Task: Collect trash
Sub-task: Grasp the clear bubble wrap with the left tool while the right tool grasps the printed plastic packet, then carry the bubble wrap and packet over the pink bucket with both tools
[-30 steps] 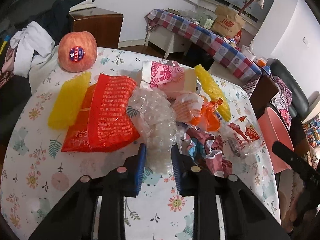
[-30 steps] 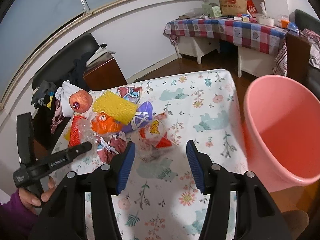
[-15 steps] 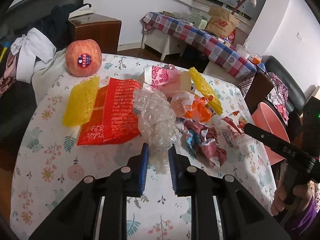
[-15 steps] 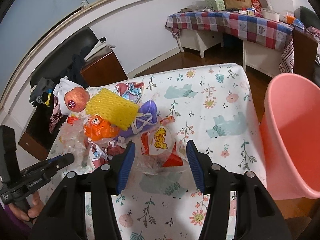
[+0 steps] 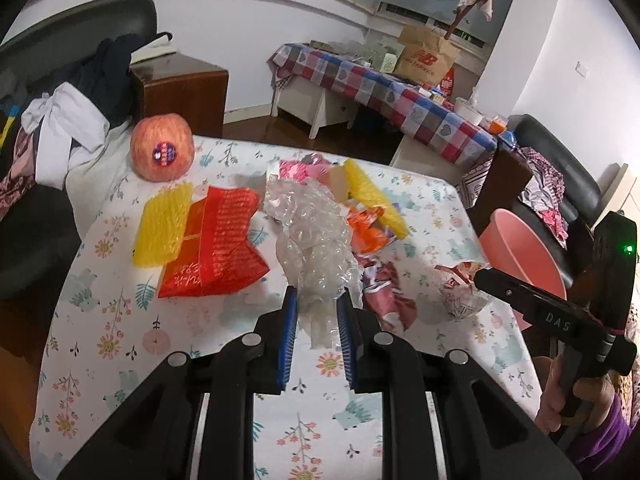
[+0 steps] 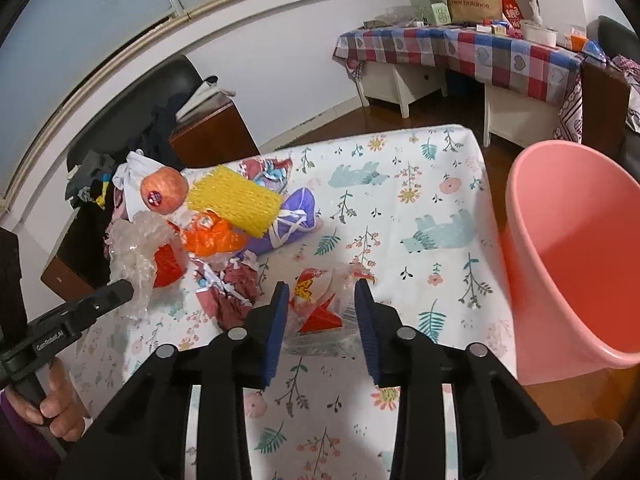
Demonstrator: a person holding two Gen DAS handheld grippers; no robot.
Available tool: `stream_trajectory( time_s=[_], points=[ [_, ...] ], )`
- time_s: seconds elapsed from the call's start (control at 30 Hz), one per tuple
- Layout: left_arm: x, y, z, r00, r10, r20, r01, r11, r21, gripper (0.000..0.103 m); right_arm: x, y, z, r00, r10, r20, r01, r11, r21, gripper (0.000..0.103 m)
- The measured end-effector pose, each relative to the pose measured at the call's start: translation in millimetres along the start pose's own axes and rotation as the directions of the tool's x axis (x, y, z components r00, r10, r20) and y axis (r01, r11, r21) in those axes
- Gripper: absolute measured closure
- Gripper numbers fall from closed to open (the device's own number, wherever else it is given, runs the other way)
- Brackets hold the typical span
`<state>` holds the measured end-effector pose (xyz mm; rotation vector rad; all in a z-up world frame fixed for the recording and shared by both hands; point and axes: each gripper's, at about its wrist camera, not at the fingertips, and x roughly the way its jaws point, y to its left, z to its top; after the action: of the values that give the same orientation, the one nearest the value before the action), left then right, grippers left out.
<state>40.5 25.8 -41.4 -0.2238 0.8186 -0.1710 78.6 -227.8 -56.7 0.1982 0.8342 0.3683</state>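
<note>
A floral-clothed desk point(image 6: 436, 184) carries a heap of litter, with a pink bin point(image 6: 576, 256) at its right edge. The left claw point(image 5: 316, 312) is clamped on crinkled clear bubble wrap point(image 5: 316, 236) mid-pile. The right claw point(image 6: 322, 300) stands apart, straddling a clear red-and-yellow snack wrapper point(image 6: 320, 304) lying flat.

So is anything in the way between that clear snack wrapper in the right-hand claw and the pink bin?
Nothing visible. The right gripper straddles the clear snack wrapper, and only bare flowered tablecloth lies between it and the pink bin at the table's edge.
</note>
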Motion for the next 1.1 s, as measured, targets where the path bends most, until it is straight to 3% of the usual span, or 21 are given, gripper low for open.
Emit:
stream_trajectory(
  time_s=[0.23, 0.57, 1.1],
  points=[
    [-9.1, -16.2, 2.3, 1.0, -0.018, 0.02, 0.018, 1.0, 0.026, 0.084, -25.2, -3.2, 0.3, 0.998, 0.027, 0.062, -0.027, 1.0, 0.003, 0.069],
    [-11.0, -55.3, 18.8, 0.996, -0.068, 0.057, 0.063, 0.994, 0.092, 0.084, -59.2, -20.3, 7.1, 0.986, -0.012, 0.166, 0.008, 1.0, 0.024, 0.069],
    [14.6, -167.6, 41.7, 0.976, -0.213, 0.054, 0.194, 0.95, 0.245, 0.084, -96.3, -101.5, 2.6, 0.951, -0.176, 0.253, 0.125, 0.971, 0.203, 0.069]
  ],
)
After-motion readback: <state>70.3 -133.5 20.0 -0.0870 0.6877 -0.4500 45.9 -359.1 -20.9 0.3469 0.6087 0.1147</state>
